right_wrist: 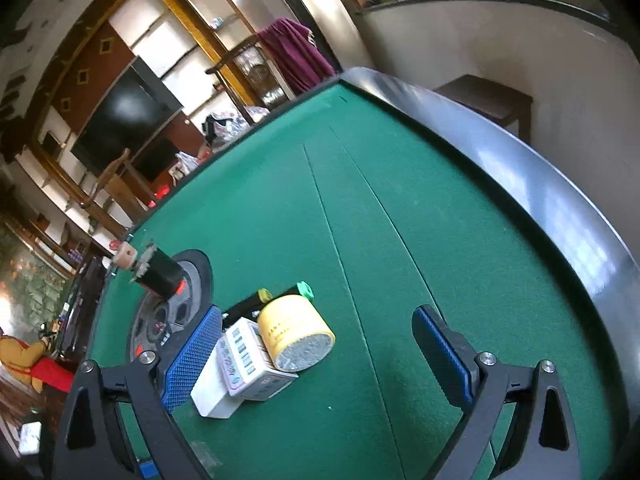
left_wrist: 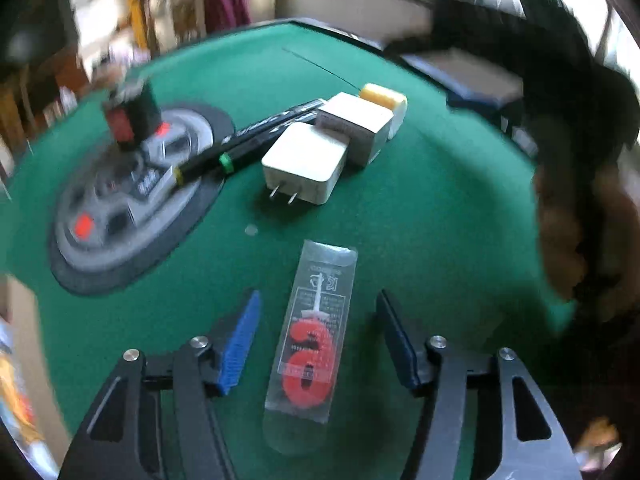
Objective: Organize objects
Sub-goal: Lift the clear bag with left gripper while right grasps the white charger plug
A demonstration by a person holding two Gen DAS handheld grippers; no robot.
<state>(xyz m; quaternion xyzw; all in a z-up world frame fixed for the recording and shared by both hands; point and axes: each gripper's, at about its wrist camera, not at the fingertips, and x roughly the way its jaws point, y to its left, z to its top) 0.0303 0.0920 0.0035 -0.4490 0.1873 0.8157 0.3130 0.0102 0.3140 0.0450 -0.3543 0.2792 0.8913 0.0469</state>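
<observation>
Spread wide, the left claw (left_wrist: 318, 340) straddles a packaged red candle (left_wrist: 310, 360) lying on the green worktop (left_wrist: 440, 220), touching neither finger. At 12 o'clock beyond it sit a charger (left_wrist: 304, 164), box (left_wrist: 356, 128), yellow jar (left_wrist: 384, 100) and markers (left_wrist: 248, 140). The right claw (right_wrist: 320, 356) gapes empty just beside that cluster.

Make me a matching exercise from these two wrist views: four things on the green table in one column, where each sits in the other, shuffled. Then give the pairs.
1. candle packet
2. white charger
3. yellow tub
4. black cylinder

A. standing on the round centre panel
B. lying on its side beside the white box
C. between the open left gripper fingers
D. prongs pointing toward the left camera

Pairs: 1-C, 2-D, 3-B, 4-A
</observation>
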